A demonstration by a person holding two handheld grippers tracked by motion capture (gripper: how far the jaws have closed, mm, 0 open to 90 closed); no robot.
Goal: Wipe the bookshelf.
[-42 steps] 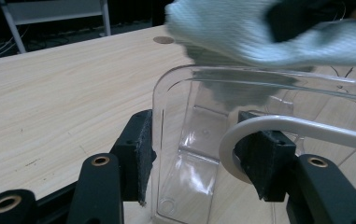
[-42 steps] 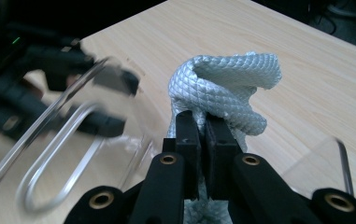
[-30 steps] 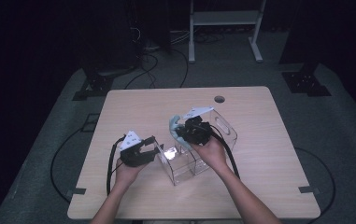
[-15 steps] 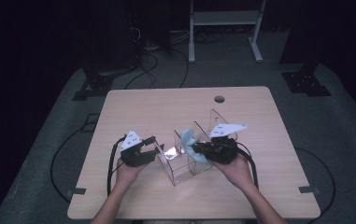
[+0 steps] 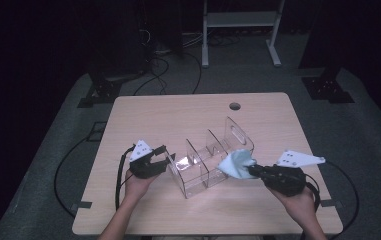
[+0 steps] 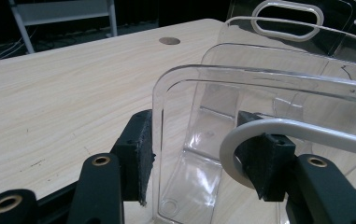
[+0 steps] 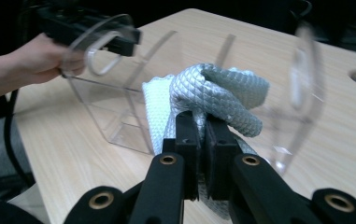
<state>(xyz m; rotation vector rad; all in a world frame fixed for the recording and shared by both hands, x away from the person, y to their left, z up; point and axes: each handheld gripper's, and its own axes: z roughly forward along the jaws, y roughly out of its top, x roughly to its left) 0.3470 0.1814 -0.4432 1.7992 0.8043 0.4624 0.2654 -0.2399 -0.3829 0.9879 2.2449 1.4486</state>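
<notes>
A clear acrylic organizer (image 5: 205,155) with several dividers stands slantwise at the table's middle. My left gripper (image 5: 164,159) holds its near-left end wall. In the left gripper view the pads (image 6: 140,154) press the clear wall (image 6: 185,116) and its white-rimmed handle cutout from both sides. My right gripper (image 5: 254,171) is shut on a crumpled light blue quilted cloth (image 5: 235,162), held just off the organizer's right side. In the right gripper view the cloth (image 7: 217,91) bunches over the closed jaws, with the organizer (image 7: 119,116) and the other hand (image 7: 35,60) behind it.
A round cable hole (image 5: 234,106) sits near the table's far edge. Bare wood (image 5: 148,120) lies to the left and behind the organizer. Cables (image 5: 163,70) and a white stand (image 5: 238,20) are on the dark floor beyond the table.
My right gripper has carried the cloth from over the organizer's far compartments out to the right and nearer the front edge. The left gripper has stayed on the end wall.
</notes>
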